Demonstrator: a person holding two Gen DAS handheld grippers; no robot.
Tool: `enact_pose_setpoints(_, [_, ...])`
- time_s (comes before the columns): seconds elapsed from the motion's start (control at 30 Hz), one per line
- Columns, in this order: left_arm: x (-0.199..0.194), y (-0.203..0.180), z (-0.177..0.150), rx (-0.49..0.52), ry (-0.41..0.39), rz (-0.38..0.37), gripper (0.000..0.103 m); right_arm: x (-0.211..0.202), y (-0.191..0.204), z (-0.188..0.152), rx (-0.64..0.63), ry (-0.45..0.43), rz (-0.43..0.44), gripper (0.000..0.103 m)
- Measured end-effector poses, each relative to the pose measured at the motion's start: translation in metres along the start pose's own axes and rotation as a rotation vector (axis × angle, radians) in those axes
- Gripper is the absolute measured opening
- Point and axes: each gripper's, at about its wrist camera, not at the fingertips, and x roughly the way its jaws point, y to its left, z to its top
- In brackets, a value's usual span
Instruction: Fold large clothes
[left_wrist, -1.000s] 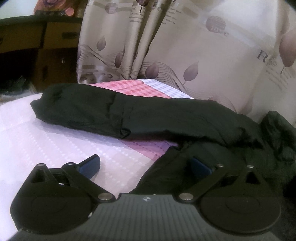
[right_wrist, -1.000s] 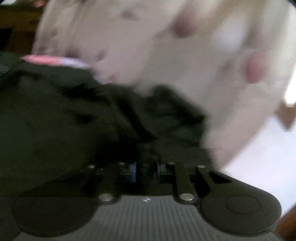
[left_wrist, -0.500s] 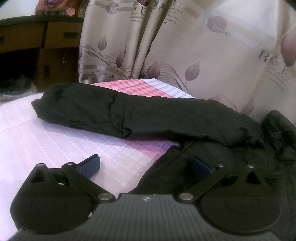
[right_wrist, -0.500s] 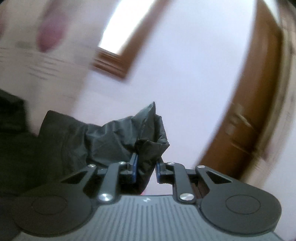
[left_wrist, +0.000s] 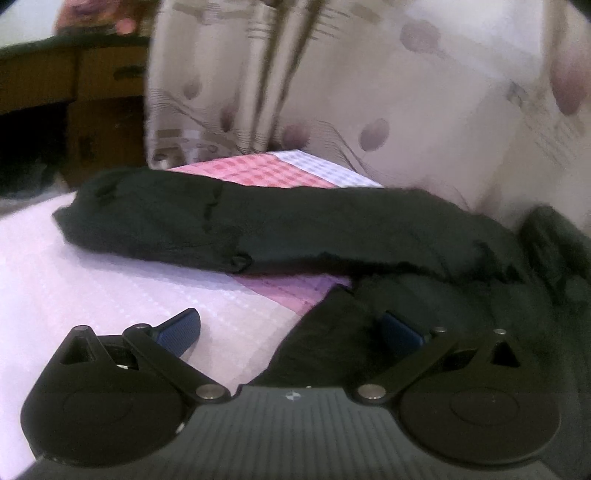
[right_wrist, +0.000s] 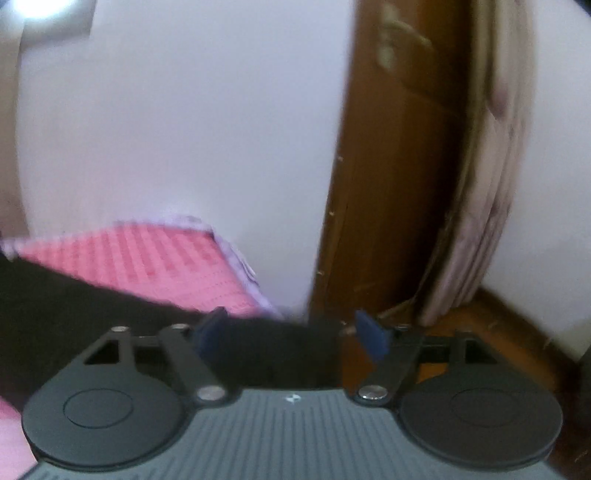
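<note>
A large black garment (left_wrist: 295, 225) lies across the bed; a long sleeve-like part stretches left to right and a bunched part lies at the right (left_wrist: 480, 314). My left gripper (left_wrist: 291, 325) is open, low over the bed, its right finger over the black cloth and its left finger over the sheet. In the right wrist view the black garment (right_wrist: 74, 306) lies at the lower left. My right gripper (right_wrist: 291, 328) is open with dark cloth lying between the fingers, not pinched.
The bed has a pink and white checked sheet (left_wrist: 92, 288) (right_wrist: 155, 258). A patterned beige curtain (left_wrist: 332, 92) hangs behind it, wooden furniture (left_wrist: 74, 92) at the far left. The right wrist view shows a white wall (right_wrist: 184, 129) and a brown door (right_wrist: 388, 184).
My right gripper was shut on a fold of the black garment and lifted it; it has swung right and opened, releasing the cloth. My left gripper stayed open and in place.
</note>
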Motion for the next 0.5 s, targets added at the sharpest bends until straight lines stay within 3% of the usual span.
enact_pose_setpoints(0.1, [-0.016,0.006,0.011,0.062,0.007,-0.050,0.101,-0.046,0.002,-0.014,0.059,-0.079,0.119,0.077])
enact_pose_setpoints(0.17, [-0.029,0.017,0.021,0.116,-0.010,-0.086,0.102,-0.081,0.010,-0.025,0.060,-0.078,0.294,0.081])
enact_pose_setpoints(0.23, [-0.031,0.026,0.028,0.193,0.012,-0.100,0.103,-0.113,0.022,-0.043,0.027,-0.007,0.505,0.082])
enact_pose_setpoints(0.33, [-0.021,0.044,0.027,0.248,0.104,-0.120,0.098,-0.152,0.046,-0.084,0.005,0.132,0.742,0.083])
enact_pose_setpoints(0.4, [-0.013,0.053,0.024,0.253,0.162,-0.169,0.097,-0.168,0.064,-0.113,-0.005,0.217,0.799,0.083])
enact_pose_setpoints(0.5, [-0.005,0.059,0.019,0.200,0.215,-0.243,0.095,-0.173,0.085,-0.143,0.003,0.288,0.819,0.084])
